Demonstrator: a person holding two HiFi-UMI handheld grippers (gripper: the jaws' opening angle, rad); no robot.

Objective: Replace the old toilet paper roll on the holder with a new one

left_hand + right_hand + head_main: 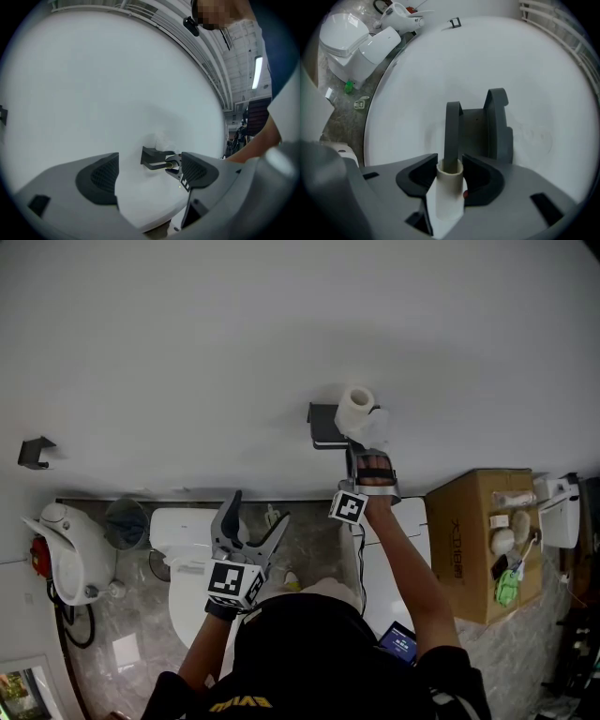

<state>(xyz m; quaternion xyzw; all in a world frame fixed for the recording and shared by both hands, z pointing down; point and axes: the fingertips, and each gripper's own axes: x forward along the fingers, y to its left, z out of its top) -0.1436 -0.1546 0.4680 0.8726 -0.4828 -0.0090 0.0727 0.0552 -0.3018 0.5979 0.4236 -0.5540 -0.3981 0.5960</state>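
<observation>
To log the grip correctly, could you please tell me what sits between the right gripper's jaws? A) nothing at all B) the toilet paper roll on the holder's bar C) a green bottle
B: the right gripper pinches the toilet paper roll, with the holder's bar running into its core.

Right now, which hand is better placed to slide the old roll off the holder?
Right: the right gripper is clamped on the roll at the holder; the left gripper stands open and empty, farther back.
</observation>
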